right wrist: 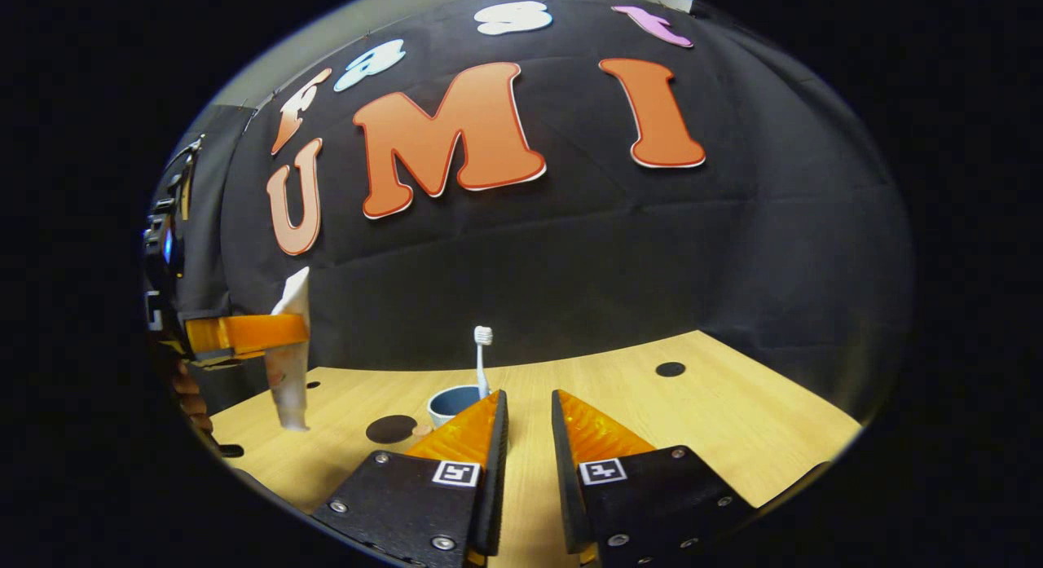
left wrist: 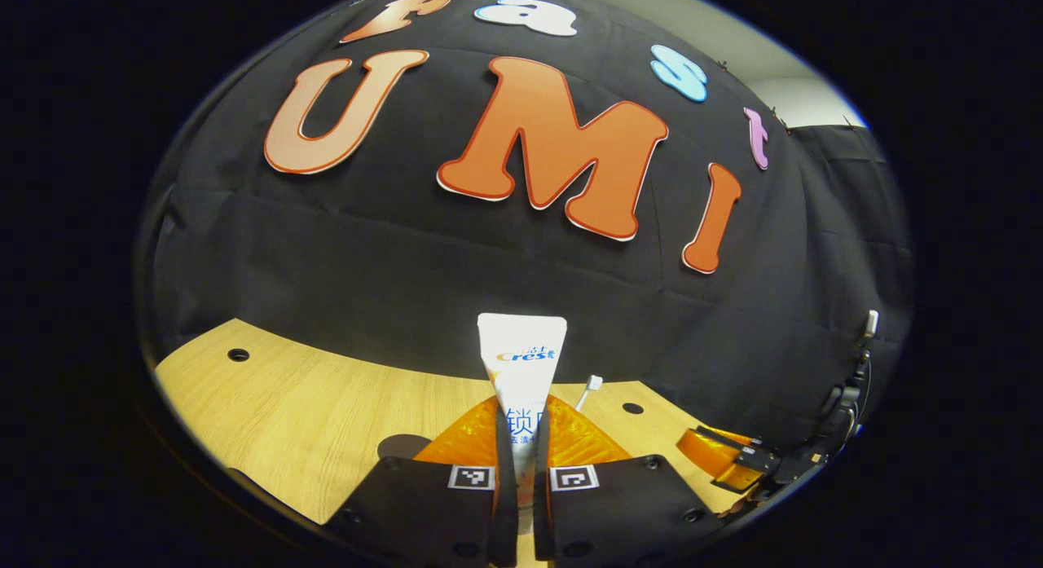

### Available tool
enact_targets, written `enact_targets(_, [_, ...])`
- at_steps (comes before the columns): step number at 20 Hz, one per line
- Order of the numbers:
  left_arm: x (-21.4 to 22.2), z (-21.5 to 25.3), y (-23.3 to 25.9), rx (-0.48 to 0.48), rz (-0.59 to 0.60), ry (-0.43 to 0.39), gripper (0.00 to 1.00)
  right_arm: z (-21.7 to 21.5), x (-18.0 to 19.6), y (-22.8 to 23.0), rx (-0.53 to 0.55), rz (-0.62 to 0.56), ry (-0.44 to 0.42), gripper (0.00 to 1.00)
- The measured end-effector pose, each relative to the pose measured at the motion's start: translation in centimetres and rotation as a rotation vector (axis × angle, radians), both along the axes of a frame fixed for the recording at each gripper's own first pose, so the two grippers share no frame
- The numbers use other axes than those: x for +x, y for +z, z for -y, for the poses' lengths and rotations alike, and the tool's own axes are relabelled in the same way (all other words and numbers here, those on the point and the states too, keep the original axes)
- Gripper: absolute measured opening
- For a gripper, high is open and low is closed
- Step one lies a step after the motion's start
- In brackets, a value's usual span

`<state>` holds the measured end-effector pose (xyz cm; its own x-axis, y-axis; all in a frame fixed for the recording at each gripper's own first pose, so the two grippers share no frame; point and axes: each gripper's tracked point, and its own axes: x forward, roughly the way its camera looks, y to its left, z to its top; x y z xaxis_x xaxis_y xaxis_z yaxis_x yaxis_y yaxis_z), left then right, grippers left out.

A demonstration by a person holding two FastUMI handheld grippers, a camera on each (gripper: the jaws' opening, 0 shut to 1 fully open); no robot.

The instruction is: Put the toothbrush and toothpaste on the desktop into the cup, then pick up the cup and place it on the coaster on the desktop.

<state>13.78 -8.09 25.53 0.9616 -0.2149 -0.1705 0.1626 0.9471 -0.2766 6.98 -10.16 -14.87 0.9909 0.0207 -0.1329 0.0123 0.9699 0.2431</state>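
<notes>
Toothbrush point(right wrist: 482, 358) stands in the cup point(right wrist: 453, 402); our left hand-held gripper point(left wrist: 521, 462) clamps the toothpaste point(left wrist: 521, 364) aloft, right hand-held gripper point(right wrist: 528, 425) narrowly parted, empty; coaster point(right wrist: 391, 429) waits

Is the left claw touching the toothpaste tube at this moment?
Touching. In the left gripper view, both fingers of the left claw press on the toothpaste tube, held upright; the right gripper view shows it lifted off the table.

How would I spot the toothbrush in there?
Find the wooden desktop before the black cloth wall. Near its middle stands a small cup, beside a dark round coaster. The toothbrush is the thin white stick standing upright in that cup, bristles on top.
</notes>
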Motion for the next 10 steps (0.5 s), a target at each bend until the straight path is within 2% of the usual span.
enact_targets(5, [2.5,2.4,-0.7,-0.04,0.018,-0.009,0.12,4.1,-4.5,-1.4,-0.034,-0.017,-0.056,0.59])
enact_targets(10, [5.0,4.8,-0.4,-0.083,0.071,-0.016,0.12,5.4,-8.0,-1.2,-0.069,-0.016,-0.061,0.7])
